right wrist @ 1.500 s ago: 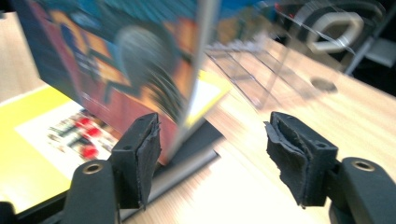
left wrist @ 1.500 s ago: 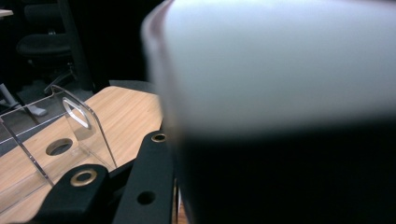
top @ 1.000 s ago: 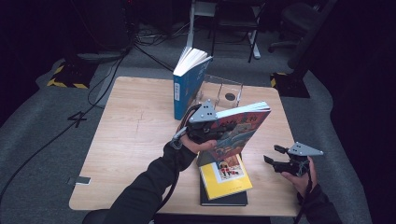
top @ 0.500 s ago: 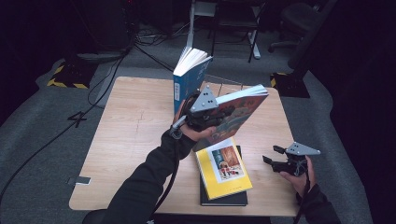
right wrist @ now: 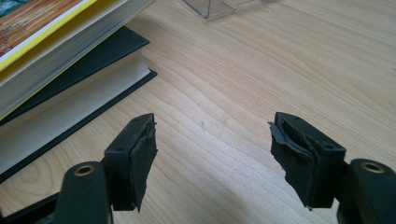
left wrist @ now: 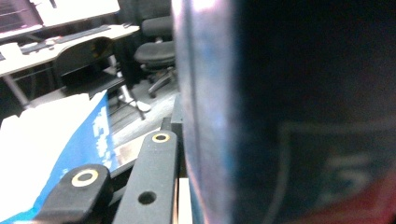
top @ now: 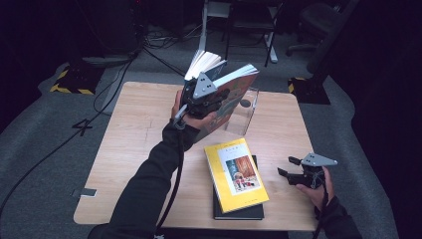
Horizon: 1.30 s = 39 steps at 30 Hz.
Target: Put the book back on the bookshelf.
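My left gripper point(top: 211, 101) has carried the colourful book point(top: 234, 97), clamped, back toward the blue book point(left wrist: 100, 135); its cover writing is unreadable. My right gripper point(top: 293, 173) rests open.

I count four books around the clear stand point(top: 244, 117): one colourful book point(top: 234, 94) in my left gripper point(top: 206, 97) just beside it, one blue book point(top: 205, 62) upright behind it, and one yellow book point(top: 236, 174) on one black book point(top: 239, 211) in front of it. My grippers number two.
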Tool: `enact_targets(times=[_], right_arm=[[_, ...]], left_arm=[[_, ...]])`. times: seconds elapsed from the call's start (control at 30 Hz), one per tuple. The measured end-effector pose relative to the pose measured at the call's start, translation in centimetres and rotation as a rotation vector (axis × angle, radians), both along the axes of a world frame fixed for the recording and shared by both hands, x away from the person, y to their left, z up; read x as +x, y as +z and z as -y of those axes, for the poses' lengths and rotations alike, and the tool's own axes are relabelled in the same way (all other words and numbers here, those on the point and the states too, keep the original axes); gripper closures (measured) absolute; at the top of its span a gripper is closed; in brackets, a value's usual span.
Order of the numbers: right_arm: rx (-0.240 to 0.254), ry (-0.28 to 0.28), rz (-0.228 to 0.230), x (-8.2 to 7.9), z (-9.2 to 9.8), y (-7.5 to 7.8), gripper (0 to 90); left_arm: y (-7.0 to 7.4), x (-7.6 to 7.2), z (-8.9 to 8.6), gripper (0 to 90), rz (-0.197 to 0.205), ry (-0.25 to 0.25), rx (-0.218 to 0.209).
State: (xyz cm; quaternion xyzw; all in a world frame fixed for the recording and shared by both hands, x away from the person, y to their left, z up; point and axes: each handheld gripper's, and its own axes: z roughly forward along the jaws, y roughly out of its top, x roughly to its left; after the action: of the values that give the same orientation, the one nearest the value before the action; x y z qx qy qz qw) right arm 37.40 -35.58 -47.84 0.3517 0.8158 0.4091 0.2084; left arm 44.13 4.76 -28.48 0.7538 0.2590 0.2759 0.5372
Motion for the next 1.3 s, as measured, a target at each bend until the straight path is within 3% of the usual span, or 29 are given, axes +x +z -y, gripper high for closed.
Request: enact_targets(times=[0.23,0.53,0.67,0.7,0.8,0.87,1.17,1.3], right_arm=[[-0.002,0.003,-0.004,0.0,-0.1,-0.1,32.0],[-0.002,0.017,-0.001,-0.1,-0.3,0.0,31.9],[0.002,0.012,0.002,-0.1,-0.1,0.0,31.9],[0.003,0.011,0.001,-0.1,-0.1,0.0,32.0],[0.007,0.011,0.005,-0.1,0.0,0.0,31.9],[0.01,0.014,0.002,-0.1,0.0,0.0,31.8],[0.011,0.014,0.012,-0.2,0.1,0.1,31.9],[0.015,0.011,0.009,-0.2,0.3,0.1,31.9]], left_arm=[[-0.4,1.3,-0.2,73.9,-0.016,0.047,-0.016],[-1.2,3.7,1.0,74.0,-0.023,0.117,-0.029],[-2.2,5.6,2.0,74.0,-0.028,0.178,0.007],[-2.2,5.6,2.0,74.0,-0.028,0.178,0.007],[-2.8,6.6,2.8,73.9,-0.019,0.198,0.07],[-3.3,7.3,3.4,73.9,-0.027,0.206,0.081],[-5.3,9.2,5.7,73.9,-0.044,0.228,0.09],[-5.7,10.3,6.4,73.9,-0.037,0.257,0.072]])
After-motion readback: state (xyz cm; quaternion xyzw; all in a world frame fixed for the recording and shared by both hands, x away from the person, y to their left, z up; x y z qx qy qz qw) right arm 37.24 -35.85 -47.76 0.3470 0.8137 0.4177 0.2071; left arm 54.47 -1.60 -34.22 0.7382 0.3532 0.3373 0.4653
